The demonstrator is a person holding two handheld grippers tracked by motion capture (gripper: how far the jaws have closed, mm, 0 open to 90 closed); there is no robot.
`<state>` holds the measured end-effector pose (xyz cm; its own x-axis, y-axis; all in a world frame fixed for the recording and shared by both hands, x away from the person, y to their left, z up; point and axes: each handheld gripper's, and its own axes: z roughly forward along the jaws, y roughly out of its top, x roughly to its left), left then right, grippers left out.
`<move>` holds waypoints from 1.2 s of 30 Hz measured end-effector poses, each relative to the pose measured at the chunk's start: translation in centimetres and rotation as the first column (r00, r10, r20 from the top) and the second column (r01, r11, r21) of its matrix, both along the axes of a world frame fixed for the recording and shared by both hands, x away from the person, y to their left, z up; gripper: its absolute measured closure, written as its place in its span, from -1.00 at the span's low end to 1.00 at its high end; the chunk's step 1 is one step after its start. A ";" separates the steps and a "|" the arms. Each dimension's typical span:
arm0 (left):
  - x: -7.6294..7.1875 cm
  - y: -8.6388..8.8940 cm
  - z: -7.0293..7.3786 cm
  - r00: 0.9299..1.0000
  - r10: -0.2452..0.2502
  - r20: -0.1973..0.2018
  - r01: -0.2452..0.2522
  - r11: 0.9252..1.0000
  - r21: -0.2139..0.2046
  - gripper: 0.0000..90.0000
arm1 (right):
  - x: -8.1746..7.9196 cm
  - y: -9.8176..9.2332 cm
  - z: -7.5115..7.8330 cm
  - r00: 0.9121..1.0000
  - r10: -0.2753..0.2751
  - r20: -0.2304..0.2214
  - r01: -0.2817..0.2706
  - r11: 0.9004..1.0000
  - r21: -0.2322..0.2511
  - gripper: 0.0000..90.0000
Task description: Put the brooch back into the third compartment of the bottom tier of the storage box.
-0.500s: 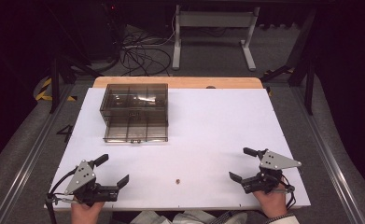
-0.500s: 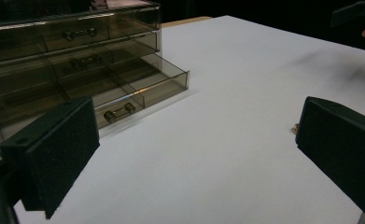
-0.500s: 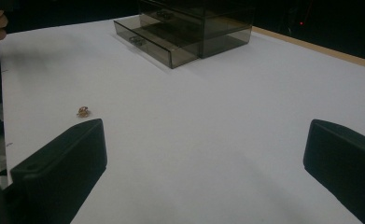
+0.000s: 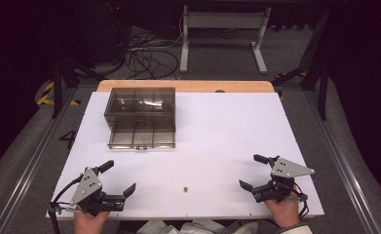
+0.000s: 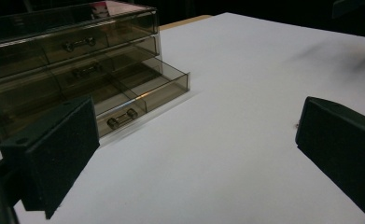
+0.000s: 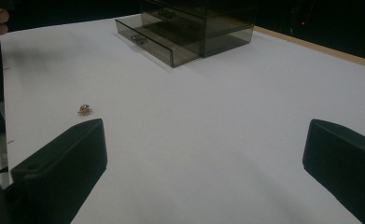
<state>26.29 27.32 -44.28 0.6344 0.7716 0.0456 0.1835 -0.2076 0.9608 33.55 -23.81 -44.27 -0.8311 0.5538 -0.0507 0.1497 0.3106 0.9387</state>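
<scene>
We see a smoky, see-through drawer chest (image 4: 140, 108) at about eleven o'clock on the white table (image 4: 227, 131), close to its far edge. Its lowest drawer (image 4: 142, 137) is pulled out toward us, and the drawers above it are pushed in. In the left gripper view the open drawer (image 5: 138, 91) looks bare inside as far as we can tell, split by a thin partition, with a small bar handle on its front. What the closed drawers hold we cannot make out through the dark plastic.

A small brownish object (image 4: 185, 188) lies on the bare table at six o'clock, near the front edge, between the two grippers and well apart from the chest. In the right gripper view it (image 6: 84, 109) sits at about ten o'clock, just beyond the near jaw. It is too small for us to tell any long axis or which way it points.

Our left gripper (image 4: 116, 179) rests at seven o'clock, jaws spread wide with nothing between them. Our right gripper (image 4: 254, 171) sits at five o'clock, jaws likewise wide and empty, apart from the small object.
</scene>
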 end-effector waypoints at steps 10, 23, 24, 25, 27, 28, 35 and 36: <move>0.2 0.3 0.4 0.999 -0.016 -0.028 0.015 1.000 -0.013 -0.98 | 0.3 0.1 -0.1 1.000 0.011 -0.014 -0.011 1.000 0.005 -0.99; 0.2 -0.5 2.1 0.995 -0.077 -0.059 0.077 0.997 -0.013 -0.95 | 0.4 0.1 -0.4 0.999 0.002 -0.032 -0.002 1.000 -0.005 -0.99; 0.3 -0.6 2.3 0.995 -0.080 -0.055 0.080 0.997 -0.006 -0.95 | 0.4 0.1 -0.4 0.999 0.001 -0.032 -0.002 1.000 -0.007 -0.99; 0.4 -0.8 2.4 0.995 -0.084 -0.060 0.083 0.997 -0.006 -0.95 | 0.4 0.1 -0.4 0.999 0.000 -0.033 0.000 1.000 -0.008 -0.99; 0.6 -1.0 2.6 0.993 -0.100 -0.064 0.099 0.995 -0.007 -0.95 | 0.4 0.2 -0.4 0.999 0.000 -0.035 -0.001 1.000 -0.010 -0.99; 0.7 -1.2 2.7 0.992 -0.104 -0.066 0.104 0.995 -0.003 -0.94 | 0.4 0.2 -0.5 0.999 0.000 -0.037 0.000 1.000 -0.011 -0.99; 1.5 -1.8 3.2 0.987 -0.136 -0.084 0.136 0.991 -0.001 -0.94 | 0.5 0.2 -0.6 0.999 -0.008 -0.047 0.007 1.000 -0.013 -0.99; 1.6 -1.9 3.3 0.986 -0.140 -0.086 0.140 0.990 0.001 -0.94 | 0.5 0.2 -0.7 0.999 -0.007 -0.046 0.007 1.000 -0.016 -0.99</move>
